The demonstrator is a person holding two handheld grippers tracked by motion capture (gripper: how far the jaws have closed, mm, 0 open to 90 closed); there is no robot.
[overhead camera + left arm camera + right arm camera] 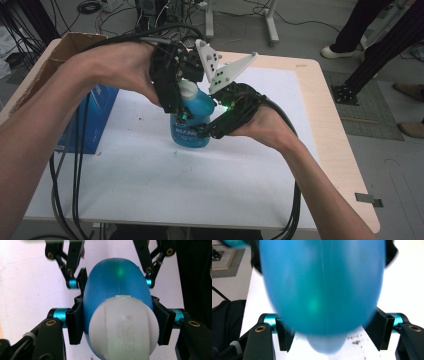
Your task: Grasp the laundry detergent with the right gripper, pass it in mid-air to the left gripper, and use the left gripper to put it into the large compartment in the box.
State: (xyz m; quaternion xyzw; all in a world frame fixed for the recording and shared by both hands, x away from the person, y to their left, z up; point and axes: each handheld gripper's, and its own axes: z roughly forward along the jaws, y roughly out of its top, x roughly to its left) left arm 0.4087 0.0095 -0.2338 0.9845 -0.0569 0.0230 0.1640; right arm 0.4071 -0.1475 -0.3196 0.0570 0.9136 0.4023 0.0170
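Note:
A blue plastic bottle with a white cap stands on the white sheet near the middle of the table. From above, my left gripper is shut on the cap, one jaw pressed on each side. My right gripper comes in from the right and is shut on the lower body of the bottle. In the left gripper view, the right gripper shows farther down, clamping the blue body.
A blue box stands at the table's left, with an open cardboard box behind it. Black cables hang off the left front edge. People's legs and shoes are on the floor at the back right.

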